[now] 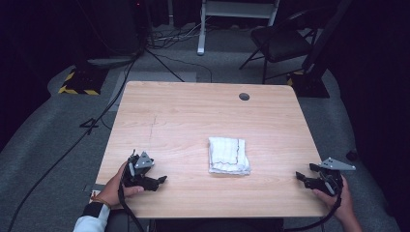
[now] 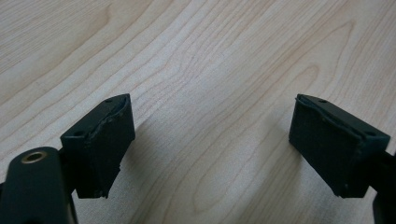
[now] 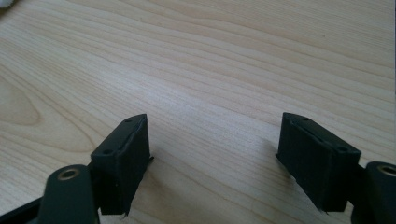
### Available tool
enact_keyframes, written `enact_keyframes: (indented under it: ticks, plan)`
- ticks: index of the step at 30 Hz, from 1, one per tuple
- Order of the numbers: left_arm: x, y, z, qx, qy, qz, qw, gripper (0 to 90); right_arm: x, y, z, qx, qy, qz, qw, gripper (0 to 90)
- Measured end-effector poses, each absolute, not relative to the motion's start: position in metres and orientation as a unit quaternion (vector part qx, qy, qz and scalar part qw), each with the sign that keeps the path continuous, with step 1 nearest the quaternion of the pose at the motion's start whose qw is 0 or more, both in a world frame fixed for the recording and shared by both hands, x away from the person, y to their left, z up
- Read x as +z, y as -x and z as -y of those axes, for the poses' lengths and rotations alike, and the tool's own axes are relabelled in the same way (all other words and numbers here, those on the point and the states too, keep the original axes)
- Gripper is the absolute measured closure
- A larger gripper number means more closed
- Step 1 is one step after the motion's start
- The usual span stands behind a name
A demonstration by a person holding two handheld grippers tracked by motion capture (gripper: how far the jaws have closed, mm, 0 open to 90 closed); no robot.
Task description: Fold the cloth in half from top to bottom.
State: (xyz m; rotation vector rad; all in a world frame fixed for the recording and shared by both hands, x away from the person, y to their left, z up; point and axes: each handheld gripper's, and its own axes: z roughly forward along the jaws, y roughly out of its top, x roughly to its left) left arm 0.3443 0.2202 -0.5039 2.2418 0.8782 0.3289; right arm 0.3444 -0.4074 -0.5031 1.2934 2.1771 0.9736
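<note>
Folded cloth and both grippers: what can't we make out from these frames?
- Cloth, high view: too small to tell how many layers it is folded into, or what its dark edge line is.
- Cloth, right gripper view: cut off by the top left corner, just a white sliver.
- Left gripper and right gripper, high view: small and dark; the open jaws read clearly from each gripper's own view.

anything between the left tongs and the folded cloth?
Nothing. In the high view, only bare wooden table lies between the left tongs and the folded white cloth. The left gripper view also shows plain wood between its open jaws.
</note>
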Motion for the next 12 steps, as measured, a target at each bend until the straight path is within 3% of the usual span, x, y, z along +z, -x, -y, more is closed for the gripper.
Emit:
enact_keyframes:
  ticks: [12]
  plan:
    - [-0.5039, -0.3443, -0.2202, 0.126, -0.865, -0.339, 0.349, 14.5, -0.5030, -0.3437, 0.4074, 0.352, -0.465, -0.784, 0.213, 27.9]
